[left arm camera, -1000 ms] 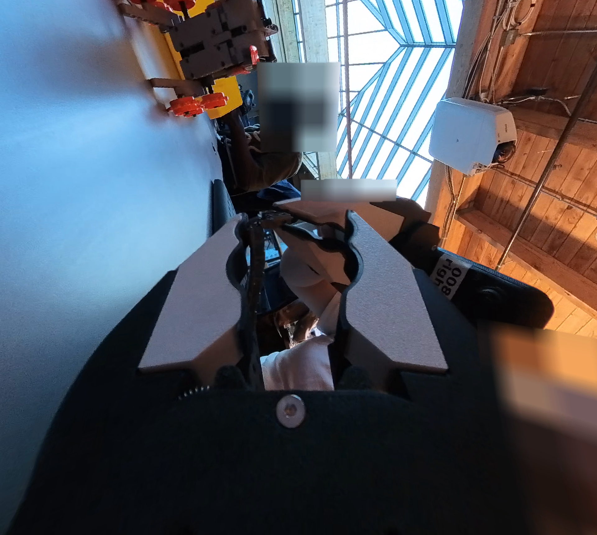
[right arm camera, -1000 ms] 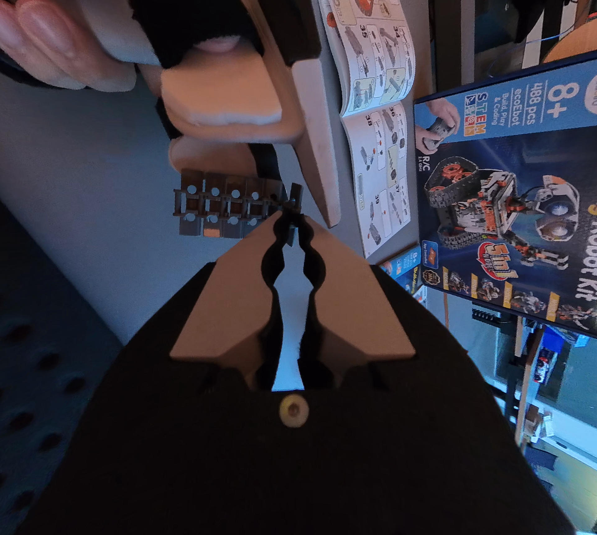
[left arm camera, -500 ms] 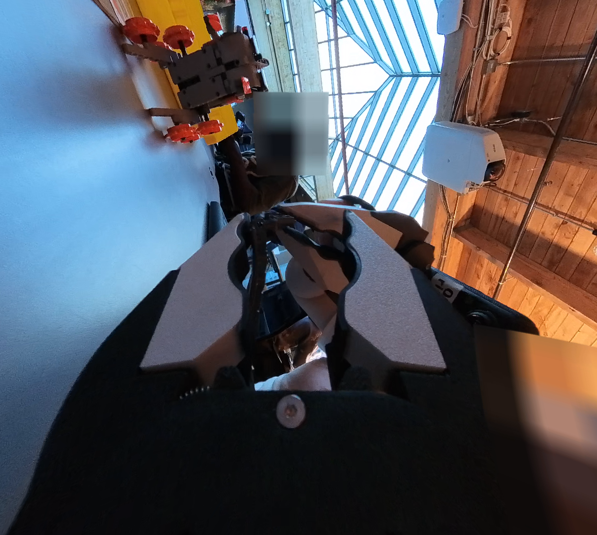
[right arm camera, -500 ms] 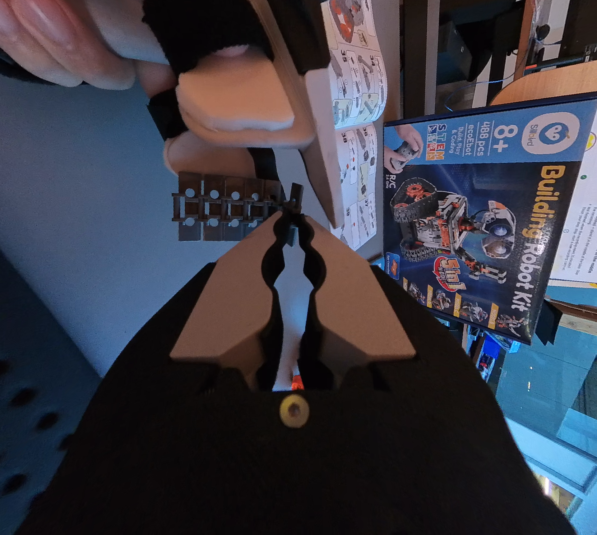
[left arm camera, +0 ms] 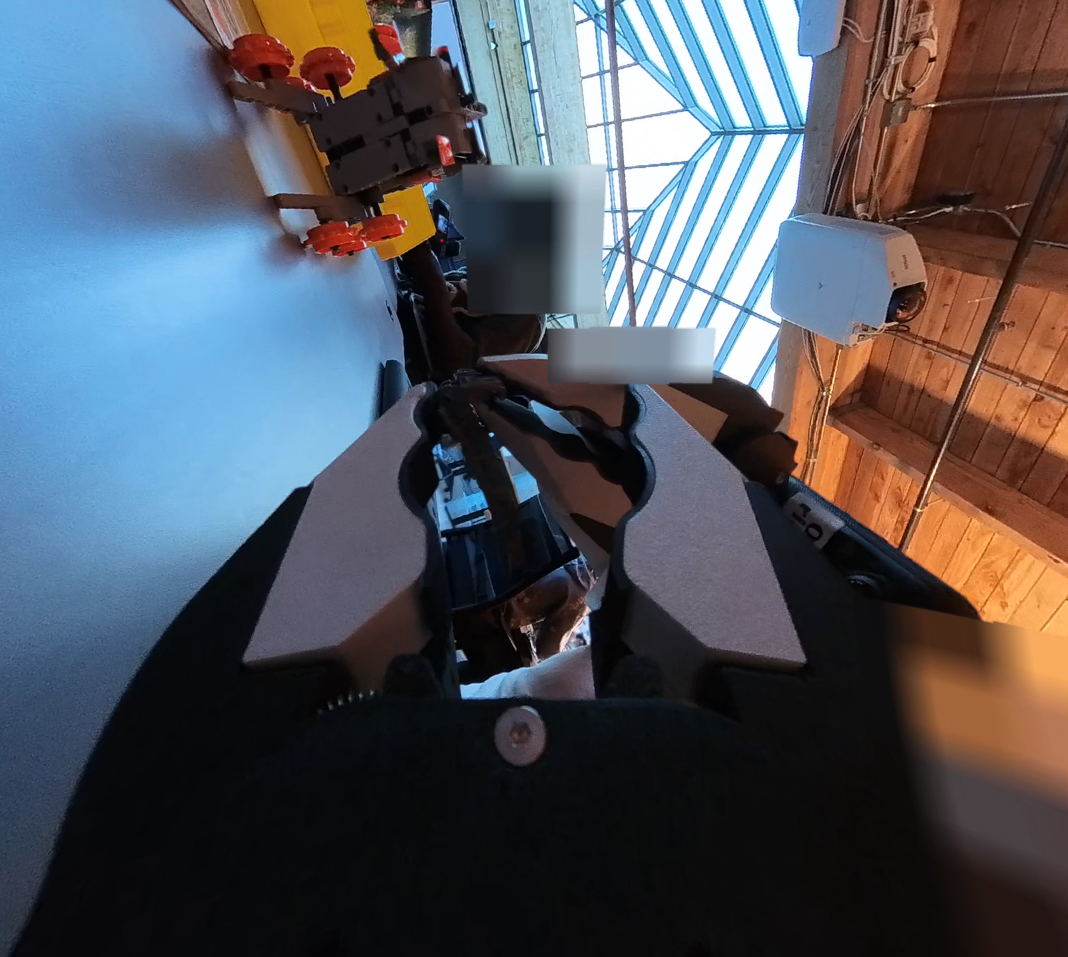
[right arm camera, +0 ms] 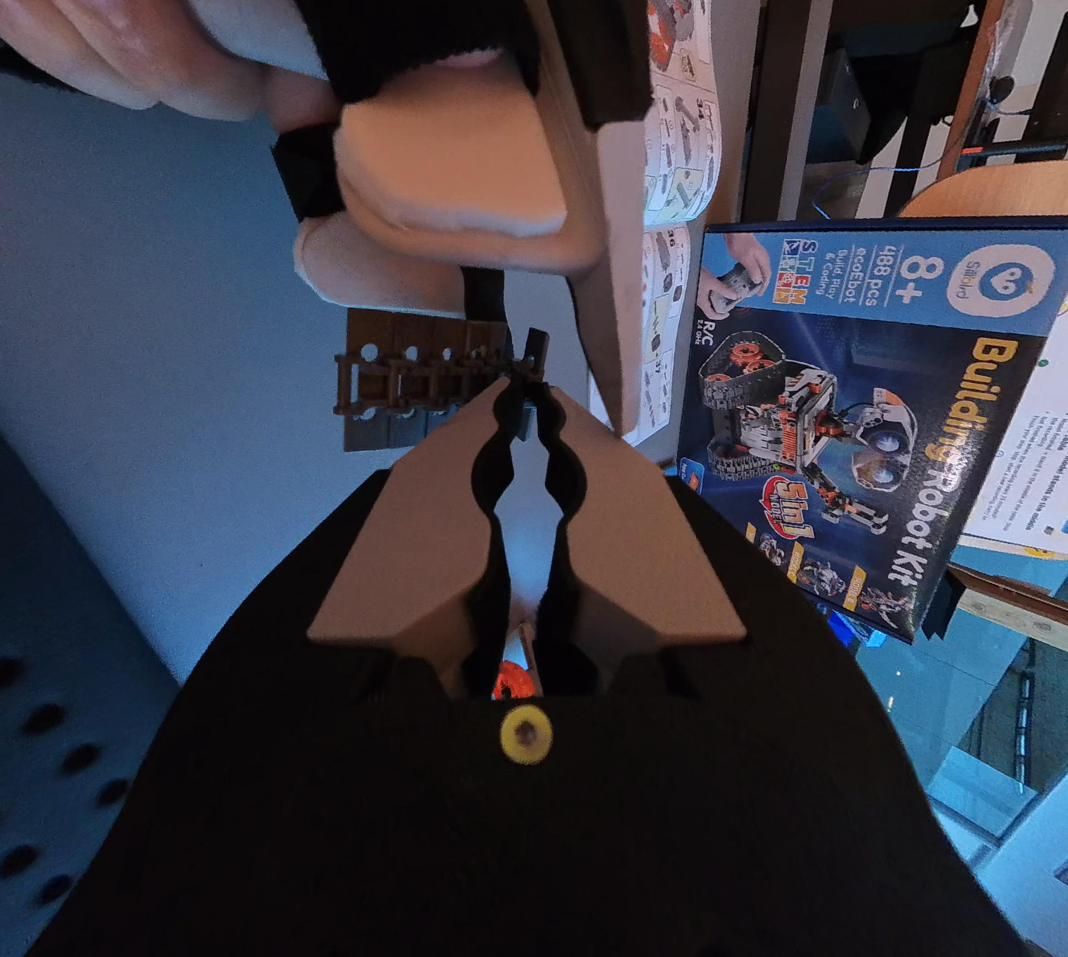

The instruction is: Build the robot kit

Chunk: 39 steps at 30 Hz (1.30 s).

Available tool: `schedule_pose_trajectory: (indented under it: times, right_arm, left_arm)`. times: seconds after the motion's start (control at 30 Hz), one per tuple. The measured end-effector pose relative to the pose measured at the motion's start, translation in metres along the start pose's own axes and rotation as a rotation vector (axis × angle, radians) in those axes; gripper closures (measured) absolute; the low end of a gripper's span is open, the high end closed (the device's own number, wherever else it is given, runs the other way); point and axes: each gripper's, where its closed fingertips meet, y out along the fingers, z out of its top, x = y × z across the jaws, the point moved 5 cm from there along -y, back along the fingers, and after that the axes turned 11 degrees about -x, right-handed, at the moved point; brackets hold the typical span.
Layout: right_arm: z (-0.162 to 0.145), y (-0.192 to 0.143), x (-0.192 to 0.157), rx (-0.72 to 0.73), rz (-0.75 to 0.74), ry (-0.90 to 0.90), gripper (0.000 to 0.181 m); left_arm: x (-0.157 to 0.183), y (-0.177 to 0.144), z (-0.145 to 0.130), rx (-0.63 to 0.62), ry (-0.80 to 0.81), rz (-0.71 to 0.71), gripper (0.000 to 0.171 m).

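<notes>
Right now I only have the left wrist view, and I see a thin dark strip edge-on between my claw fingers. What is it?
Observer: The right wrist view shows it flat: a strip of track links, grey and brown, with holes along it.
Operator: Is the other claw on it?
Observer: Yes. The right claw is shut on the link at the strip's end.
Operator: What is behind the strip on that side?
Observer: A blue robot kit box, and next to it an open instruction booklet.
</notes>
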Motion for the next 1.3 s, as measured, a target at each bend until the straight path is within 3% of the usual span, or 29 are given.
schedule_pose_trajectory:
  times: [0.23,0.33,0.37,0.4,0.43,0.47,0.5,0.63,0.9,1.1,1.2,1.3]
  right_arm:
    - [0.004,0.004,-0.005,0.017,-0.039,0.031,0.178]
    - [0.005,0.002,-0.01,0.056,0.027,0.044,0.177]
    - [0.005,0.003,-0.019,0.064,0.108,0.028,0.178]
    - [0.006,0.01,-0.046,0.055,0.328,0.05,0.179]
    - [0.001,0.027,-0.062,-0.033,0.33,0.026,0.178]
    - [-0.004,0.038,-0.063,-0.054,0.142,-0.086,0.178]
    - [0.001,0.034,-0.064,0.011,0.052,-0.135,0.179]
    - [0.0,0.031,-0.048,0.069,0.142,0.101,0.179]
    - [-0.007,0.044,-0.041,0.105,0.198,0.19,0.178]
    - [-0.01,0.052,-0.041,0.188,0.287,0.302,0.178]
    - [-0.013,0.058,-0.036,0.28,0.468,0.479,0.177]
    - [-0.018,0.065,-0.032,0.373,0.738,0.662,0.176]
  left_arm:
    - [-0.004,-0.001,0.005,0.025,0.009,0.034,0.106]
    - [0.0,-0.005,0.008,0.046,0.071,0.066,0.105]
    - [0.023,-0.006,0.011,0.044,0.188,-0.098,0.171]
    - [0.072,-0.017,0.005,0.109,0.279,-0.51,0.171]
    - [0.064,-0.007,0.005,0.088,0.25,-0.375,0.171]
    - [0.029,0.001,0.007,0.083,0.197,-0.035,0.171]
    - [0.021,-0.004,0.008,0.103,0.182,0.022,0.171]
    - [0.023,-0.036,0.03,0.265,0.106,-0.123,0.145]
    - [0.021,-0.026,0.022,0.177,0.08,-0.152,0.144]
    - [0.024,-0.018,0.011,0.124,0.225,0.008,0.145]
    - [0.035,-0.013,0.003,0.134,0.34,0.139,0.144]
    - [0.038,0.0,-0.01,0.163,0.352,0.265,0.146]
